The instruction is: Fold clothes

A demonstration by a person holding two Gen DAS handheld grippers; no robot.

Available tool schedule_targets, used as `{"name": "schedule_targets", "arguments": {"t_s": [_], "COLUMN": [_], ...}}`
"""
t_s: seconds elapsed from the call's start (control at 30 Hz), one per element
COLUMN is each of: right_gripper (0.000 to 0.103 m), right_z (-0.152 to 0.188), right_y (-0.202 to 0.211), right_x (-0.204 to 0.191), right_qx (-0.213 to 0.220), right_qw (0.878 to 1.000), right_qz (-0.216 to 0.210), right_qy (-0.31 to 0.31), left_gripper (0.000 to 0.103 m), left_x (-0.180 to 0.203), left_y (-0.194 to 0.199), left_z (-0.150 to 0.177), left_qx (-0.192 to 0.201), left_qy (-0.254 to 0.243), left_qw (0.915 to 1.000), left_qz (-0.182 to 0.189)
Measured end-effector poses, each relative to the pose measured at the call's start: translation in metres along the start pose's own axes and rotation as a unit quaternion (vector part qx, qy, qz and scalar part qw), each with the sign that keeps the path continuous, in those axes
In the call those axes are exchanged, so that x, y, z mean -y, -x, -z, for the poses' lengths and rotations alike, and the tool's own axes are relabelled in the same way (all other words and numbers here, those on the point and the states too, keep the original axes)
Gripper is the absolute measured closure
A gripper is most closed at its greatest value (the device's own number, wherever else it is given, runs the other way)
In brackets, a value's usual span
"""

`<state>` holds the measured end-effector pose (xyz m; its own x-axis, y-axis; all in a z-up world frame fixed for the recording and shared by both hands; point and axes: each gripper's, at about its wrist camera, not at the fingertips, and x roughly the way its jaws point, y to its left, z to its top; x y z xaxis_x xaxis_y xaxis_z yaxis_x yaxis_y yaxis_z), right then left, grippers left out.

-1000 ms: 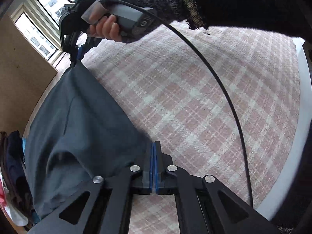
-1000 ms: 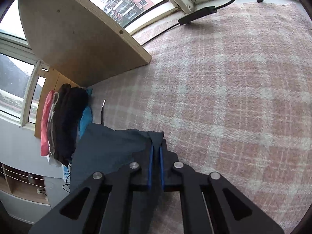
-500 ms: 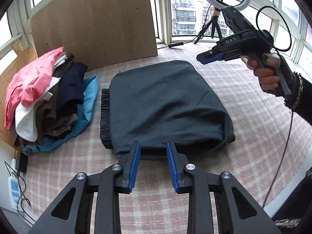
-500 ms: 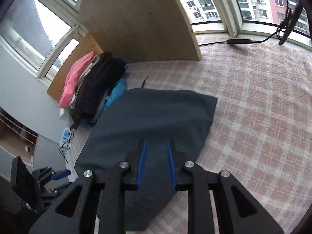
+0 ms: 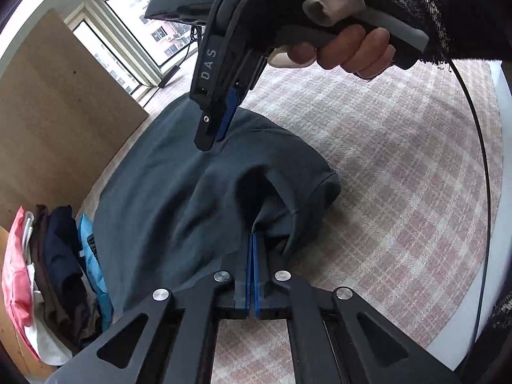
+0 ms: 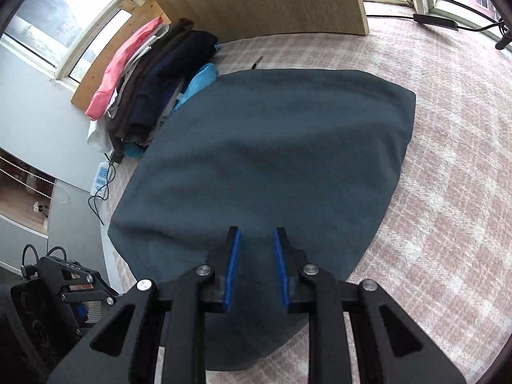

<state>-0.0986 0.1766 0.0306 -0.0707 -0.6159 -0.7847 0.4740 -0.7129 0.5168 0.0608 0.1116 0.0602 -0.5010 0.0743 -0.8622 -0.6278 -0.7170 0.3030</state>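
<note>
So nearest the left wrist camera, the left gripper (image 5: 252, 249) has its blue pads pinched together on the near edge of the dark grey garment (image 5: 179, 192), and the fabric tents up from the pinch into a loose hump. Looks like a hem or leg opening gapes just right of the pinch, hard to say which.

The garment lies on the pink plaid blanket (image 5: 400, 160). It already reads as folded at least once, a compact slab with a rounded fold along the far side in the right wrist view. Probably another fold is starting, with the pinched edge to be carried across.

A bit further out, the right gripper (image 6: 256, 256) hovers over the cloth with its fingers a little apart and nothing between them. Whether the tips touch the fabric isn't clear.

Further back, off to the left, there's a stack of folded clothes (image 6: 150, 80), pink on one side. This piece likely ends up there, so: mid-fold, stacking left.
</note>
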Motion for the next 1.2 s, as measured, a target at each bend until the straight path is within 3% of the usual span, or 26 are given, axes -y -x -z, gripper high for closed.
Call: {"name": "schedule_targets", "arguments": {"t_s": [0.13,0.2,0.23,0.27,0.3,0.37,0.4,0.47,0.53,0.6,0.7,0.8,0.83,0.9,0.97,1.03,1.13,1.2], "right_gripper": [0.082,0.082,0.082,0.082,0.08,0.07,0.068,0.068,0.068,0.068,0.068,0.068,0.068,0.067,0.066,0.066,0.065,0.065], "right_z": [0.004,0.0,-0.005,-0.011,-0.018,-0.037,-0.046,-0.065,-0.077,-0.075,-0.053,-0.019,-0.005,0.021,0.042,0.059,0.079,0.088], "right_y": [-0.002,0.007,0.013,0.018,0.022,0.024,0.019,0.009,-0.004,-0.026,-0.049,-0.038,-0.031,-0.016,-0.017,-0.023,-0.034,-0.029], "right_x": [0.0,-0.002,-0.005,-0.01,-0.015,-0.031,-0.036,-0.046,-0.056,-0.072,-0.091,-0.095,-0.092,-0.085,-0.079,-0.079,-0.083,-0.085], "right_qx": [-0.022,-0.019,-0.011,-0.001,0.008,0.026,0.028,0.031,0.026,0.008,-0.024,-0.014,-0.005,0.012,0.007,-0.006,-0.034,-0.056], "right_qw": [1.0,1.0,1.0,1.0,0.999,0.999,0.998,0.998,0.998,0.997,0.995,0.994,0.995,0.996,0.997,0.998,0.997,0.994], "right_qz": [0.01,0.009,0.0,-0.008,-0.015,-0.012,-0.015,-0.021,-0.028,-0.029,-0.024,-0.022,-0.027,-0.037,-0.047,-0.052,-0.06,-0.08], "right_qy": [0.016,0.022,0.025,0.029,0.034,0.046,0.048,0.051,0.054,0.067,0.097,0.108,0.1,0.084,0.057,0.045,0.042,0.054], "left_gripper": [0.103,0.097,0.095,0.084,0.062,0.035,0.034,0.034,0.04,0.102,0.099,0.1,0.1,0.09,0.08,0.074,0.069,0.063], "left_x": [-0.008,-0.021,-0.03,-0.041,-0.054,-0.077,-0.089,-0.105,-0.113,-0.116,-0.119,-0.12,-0.123,-0.132,-0.138,-0.138,-0.137,-0.135], "left_y": [0.0,0.014,0.025,0.036,0.044,0.051,0.052,0.043,0.028,0.013,-0.008,0.0,0.008,0.028,0.044,0.049,0.028,-0.001], "left_z": [0.033,0.043,0.046,0.049,0.052,0.061,0.066,0.075,0.082,0.09,0.105,0.12,0.123,0.122,0.11,0.086,0.047,0.035], "left_qx": [-0.053,-0.054,-0.035,-0.017,-0.003,0.017,0.026,0.023,0.015,-0.002,-0.038,-0.061,-0.05,-0.024,0.019,0.054,0.071,0.032], "left_qy": [0.035,0.077,0.107,0.144,0.186,0.276,0.318,0.386,0.422,0.442,0.46,0.457,0.462,0.476,0.478,0.455,0.408,0.387], "left_qw": [0.998,0.9955,0.9936,0.9894,0.9825,0.9609,0.9475,0.9222,0.9061,0.8963,0.8866,0.887,0.8853,0.8784,0.8777,0.8886,0.9102,0.9213], "left_qz": [0.001,0.012,0.008,0.005,-0.004,-0.012,-0.008,0.005,0.022,0.03,0.029,-0.017,-0.016,-0.03,-0.036,-0.027,0.017,0.008]}}
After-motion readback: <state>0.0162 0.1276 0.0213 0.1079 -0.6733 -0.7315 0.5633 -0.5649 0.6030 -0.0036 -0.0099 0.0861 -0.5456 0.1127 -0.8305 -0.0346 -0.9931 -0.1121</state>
